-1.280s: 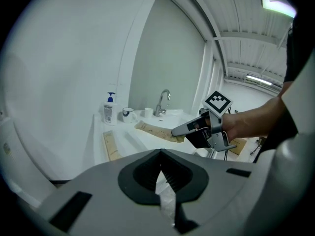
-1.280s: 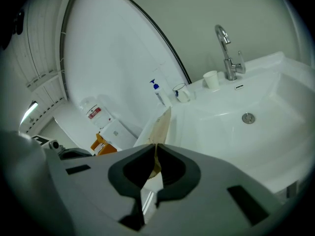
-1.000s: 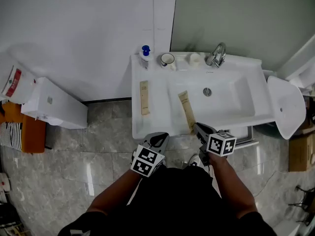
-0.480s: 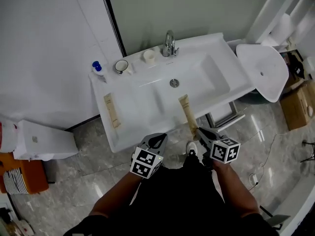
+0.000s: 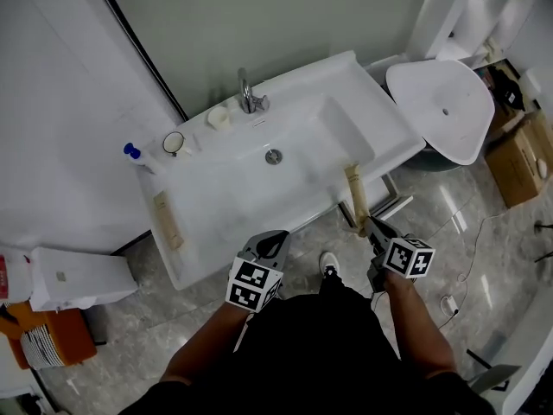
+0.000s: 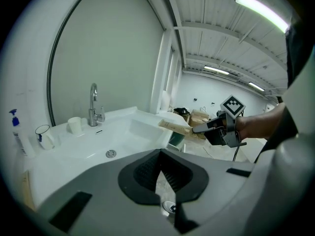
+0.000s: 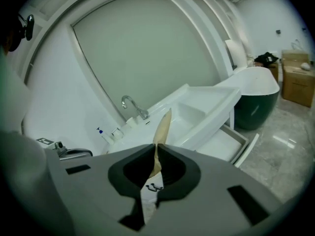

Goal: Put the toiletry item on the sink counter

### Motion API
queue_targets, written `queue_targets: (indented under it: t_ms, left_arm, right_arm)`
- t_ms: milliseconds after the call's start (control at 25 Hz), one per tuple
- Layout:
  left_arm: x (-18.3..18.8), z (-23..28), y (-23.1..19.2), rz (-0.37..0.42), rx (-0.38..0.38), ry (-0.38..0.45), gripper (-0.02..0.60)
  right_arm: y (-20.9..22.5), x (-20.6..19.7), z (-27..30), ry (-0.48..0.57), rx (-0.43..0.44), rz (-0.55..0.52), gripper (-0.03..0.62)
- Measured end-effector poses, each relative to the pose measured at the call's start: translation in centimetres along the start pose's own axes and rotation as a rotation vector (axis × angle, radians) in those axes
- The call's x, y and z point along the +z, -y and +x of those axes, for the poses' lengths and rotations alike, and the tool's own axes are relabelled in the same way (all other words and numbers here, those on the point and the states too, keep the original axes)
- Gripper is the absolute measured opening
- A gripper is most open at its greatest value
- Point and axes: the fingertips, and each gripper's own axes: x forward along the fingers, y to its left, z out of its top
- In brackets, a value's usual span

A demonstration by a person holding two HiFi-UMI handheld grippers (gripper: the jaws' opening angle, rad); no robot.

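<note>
The toiletry item is a flat tan tube (image 5: 354, 190), and my right gripper (image 5: 373, 226) is shut on its lower end. It hangs in the air at the front right corner of the white sink counter (image 5: 203, 232), pointing toward the basin. In the right gripper view the tube (image 7: 163, 126) sticks up from between the closed jaws of the right gripper (image 7: 156, 146). My left gripper (image 5: 270, 244) is shut and holds nothing, just in front of the counter's front edge. The left gripper view shows the right gripper (image 6: 206, 128) carrying the tube (image 6: 173, 126). A second tan tube (image 5: 168, 220) lies on the counter's left part.
A faucet (image 5: 248, 93), a small white cup (image 5: 219, 117), a mug (image 5: 174, 143) and a blue-topped pump bottle (image 5: 134, 156) line the counter's back. A drawer (image 5: 386, 206) stands out under the sink. A white oval tub (image 5: 441, 111) and a cardboard box (image 5: 518, 158) are to the right.
The head view has swung, so the sink now sits turned and further left. My right gripper has carried the tube from the basin's front edge out to the counter's right corner. The left gripper stays put.
</note>
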Motion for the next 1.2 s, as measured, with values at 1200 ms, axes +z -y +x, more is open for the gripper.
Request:
queue_targets:
  t_ms: [1200]
  left_arm:
    - [4.3, 15.5, 5.3, 0.023, 0.032, -0.168, 0.0]
  right_arm:
    - [30.3, -5.9, 6.7, -0.128, -0.352, 0.659, 0.012]
